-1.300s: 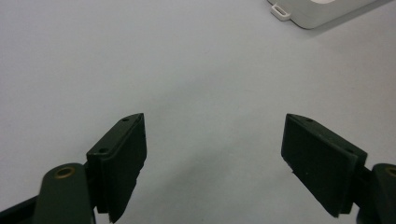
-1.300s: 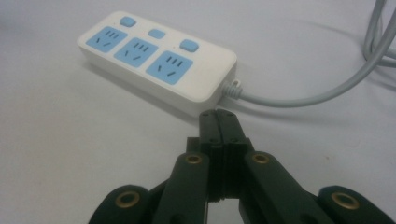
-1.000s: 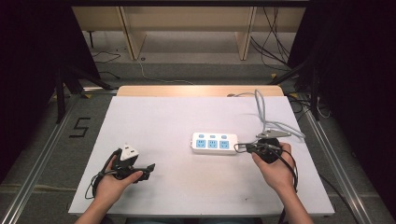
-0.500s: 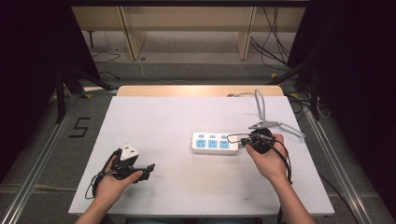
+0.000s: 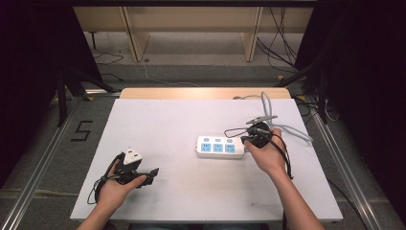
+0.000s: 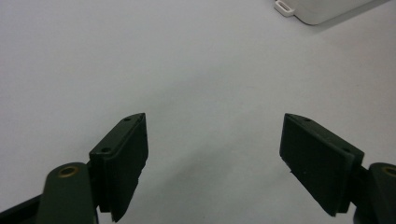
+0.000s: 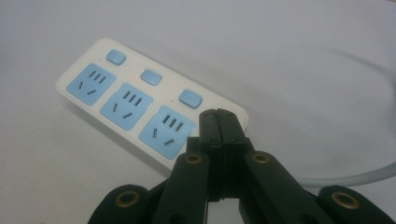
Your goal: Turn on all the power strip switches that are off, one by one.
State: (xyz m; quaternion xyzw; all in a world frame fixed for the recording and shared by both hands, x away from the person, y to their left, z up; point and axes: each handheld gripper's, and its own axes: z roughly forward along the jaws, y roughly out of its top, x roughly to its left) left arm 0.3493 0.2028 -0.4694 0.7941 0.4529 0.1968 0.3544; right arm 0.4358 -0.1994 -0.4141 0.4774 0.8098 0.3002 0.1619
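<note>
The power strip (image 5: 220, 147) lies right of centre on the white table (image 5: 182, 124), long axis running left to right. The right gripper (image 7: 221, 122), jaws pressed together on nothing, sits at its cable end, over the nearest socket. The left gripper (image 6: 215, 163), jaws spread wide and empty, rests well apart near the front left.

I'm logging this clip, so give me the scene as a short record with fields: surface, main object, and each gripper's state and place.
surface: white table
main object: white power strip, three blue sockets, three blue buttons, lying flat
cord: grey cable looping off the strip's right end
left gripper: jaws wide open, nothing between them, over bare table near the front left
right gripper: jaws closed together, empty, tips at the strip's right end by the nearest socket
</note>
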